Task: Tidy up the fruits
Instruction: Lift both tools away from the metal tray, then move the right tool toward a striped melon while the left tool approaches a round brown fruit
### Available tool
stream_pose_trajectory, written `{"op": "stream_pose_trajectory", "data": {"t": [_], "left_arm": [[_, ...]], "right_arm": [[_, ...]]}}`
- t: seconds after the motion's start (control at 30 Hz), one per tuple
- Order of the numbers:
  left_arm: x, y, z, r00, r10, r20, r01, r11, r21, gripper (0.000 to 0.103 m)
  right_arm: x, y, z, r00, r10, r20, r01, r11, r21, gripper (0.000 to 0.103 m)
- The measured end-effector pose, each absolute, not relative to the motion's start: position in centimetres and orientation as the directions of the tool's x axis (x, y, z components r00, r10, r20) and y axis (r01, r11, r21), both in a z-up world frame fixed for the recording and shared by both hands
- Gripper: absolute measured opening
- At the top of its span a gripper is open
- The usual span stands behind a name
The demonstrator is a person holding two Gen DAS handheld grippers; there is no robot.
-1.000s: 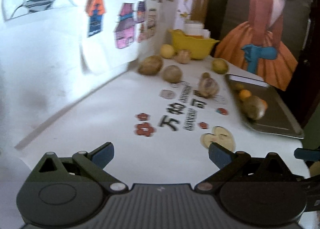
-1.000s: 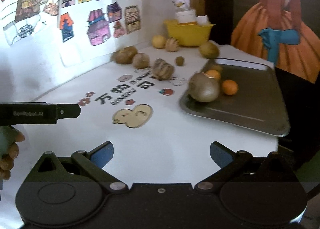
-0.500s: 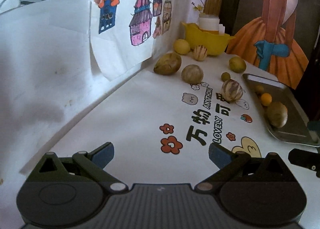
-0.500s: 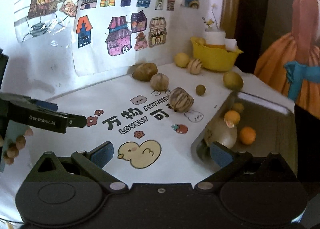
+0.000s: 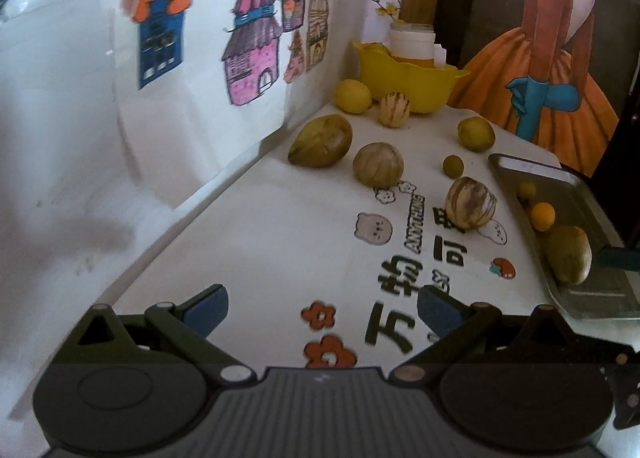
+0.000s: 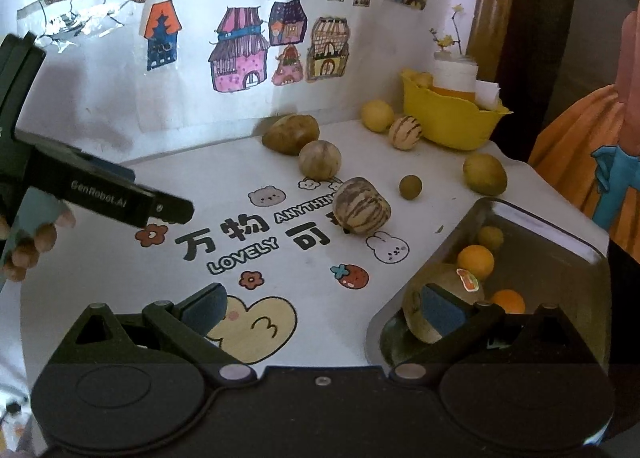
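Note:
Several loose fruits lie on the white printed table: a striped melon point(image 5: 470, 208) point(image 6: 362, 206), a round brown fruit point(image 5: 378, 164), an oval green-brown one point(image 5: 321, 141) and a yellow-green one point(image 5: 476, 134). At the right, the metal tray point(image 5: 592, 218) point(image 6: 560, 250) holds a large brown fruit point(image 6: 440, 290) with a sticker, two oranges point(image 6: 475, 261) and a small yellow fruit. My left gripper point(image 5: 322, 308) is open over the table's front left, holding nothing. My right gripper point(image 6: 323, 309) is open too, with its right finger over the tray's near corner, in front of the large fruit.
A yellow bowl point(image 5: 408, 82) point(image 6: 452, 122) with a white jar stands at the back, with a lemon point(image 5: 353, 96) and a small striped fruit point(image 5: 394, 109) beside it. A wall with paper drawings point(image 6: 240, 54) borders the table's left and back. A hand point(image 6: 28, 250) holds the left gripper.
Both grippers have moved forward over the table, so the fruits and tray look closer. The tray's near corner now lies under the right gripper's right finger. Both stay open.

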State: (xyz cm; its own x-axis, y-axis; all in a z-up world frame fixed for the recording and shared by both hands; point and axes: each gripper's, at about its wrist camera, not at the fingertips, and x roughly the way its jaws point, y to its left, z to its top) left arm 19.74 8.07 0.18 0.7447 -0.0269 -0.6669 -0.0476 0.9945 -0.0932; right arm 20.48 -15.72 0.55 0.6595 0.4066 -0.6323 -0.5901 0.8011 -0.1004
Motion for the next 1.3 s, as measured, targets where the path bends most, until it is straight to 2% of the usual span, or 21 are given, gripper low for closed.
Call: {"op": "stream_pose_trajectory", "data": {"t": [0.47,0.73,1.03,1.3], "left_arm": [[25.2,5.9,0.3,0.770,-0.067,-0.634,-0.009,0.993,-0.116,0.102],[27.8,5.1,0.3,0.779,-0.080,-0.622,-0.001,0.992,-0.129,0.103],[31.0,5.7,0.1,0.779,-0.108,-0.618,-0.040,0.975,-0.220,0.103],[34.7,5.3,-0.8,0.750,-0.118,-0.650,-0.113,0.946,-0.302,0.102]], "right_arm": [[25.0,-15.7,0.0,0.668,0.414,-0.619,-0.626,0.763,-0.164,0.102],[27.0,-16.1,-0.3,0.652,0.430,-0.625,-0.639,0.755,-0.147,0.102],[29.0,-15.3,-0.1,0.633,0.442,-0.636,-0.690,0.695,-0.204,0.102],[31.5,-13.9,-0.4,0.571,0.478,-0.668,-0.777,0.578,-0.250,0.102]]}}
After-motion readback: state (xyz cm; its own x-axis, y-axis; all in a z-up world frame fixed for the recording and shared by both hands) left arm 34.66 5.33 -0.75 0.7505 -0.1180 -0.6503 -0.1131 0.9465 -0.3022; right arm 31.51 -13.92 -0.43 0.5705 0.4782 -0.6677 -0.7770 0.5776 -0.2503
